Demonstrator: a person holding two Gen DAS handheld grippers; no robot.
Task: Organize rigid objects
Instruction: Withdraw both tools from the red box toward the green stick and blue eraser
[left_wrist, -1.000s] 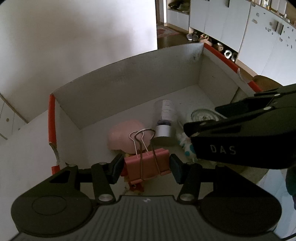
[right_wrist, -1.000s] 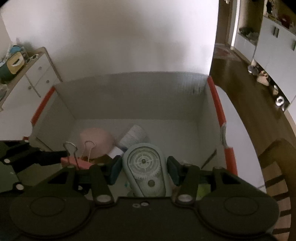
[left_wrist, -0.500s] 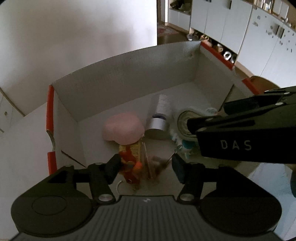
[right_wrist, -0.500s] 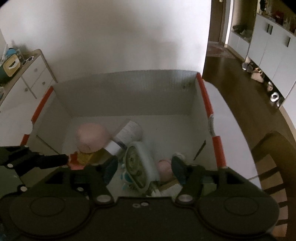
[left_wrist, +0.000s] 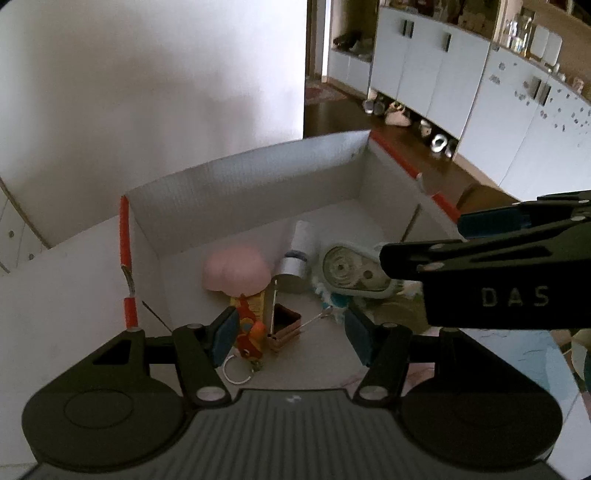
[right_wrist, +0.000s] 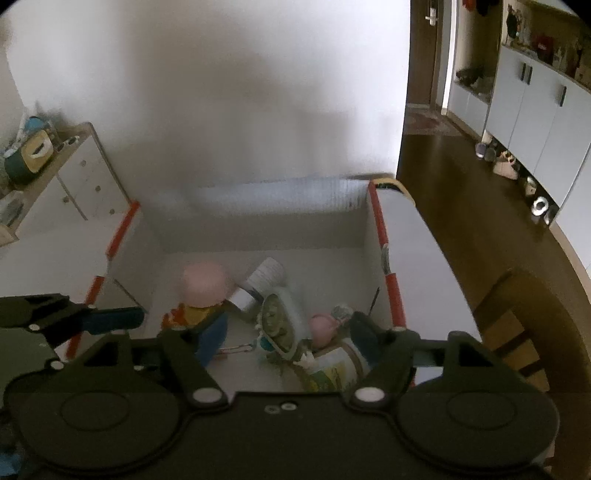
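Note:
A white cardboard box (left_wrist: 240, 184) with red-taped edges holds the sorted things. On its floor a pink binder clip (left_wrist: 282, 326) rests on its side beside an orange toy keychain (left_wrist: 251, 330). A pale green correction-tape dispenser (left_wrist: 351, 271) leans among the other items and also shows in the right wrist view (right_wrist: 280, 319). Above the clip hangs my left gripper (left_wrist: 291, 336), open with nothing held. My right gripper (right_wrist: 286, 336) is above the dispenser; its jaws are opening and the pads touch nothing. Each gripper shows in the other's view: the right (left_wrist: 480, 266), the left (right_wrist: 92, 317).
Also in the box are a pink heart-shaped object (left_wrist: 236, 271), a white bottle with a silver cap (left_wrist: 295, 258), a small pink piece (right_wrist: 321, 326) and a labelled tub (right_wrist: 340, 365). A wooden chair (right_wrist: 517, 332) stands right of the box, white drawers (right_wrist: 74, 177) at left.
The binder clip left my left gripper and now lies in the box. The tape dispenser dropped out of my right gripper into the box. Both grippers widened and rose.

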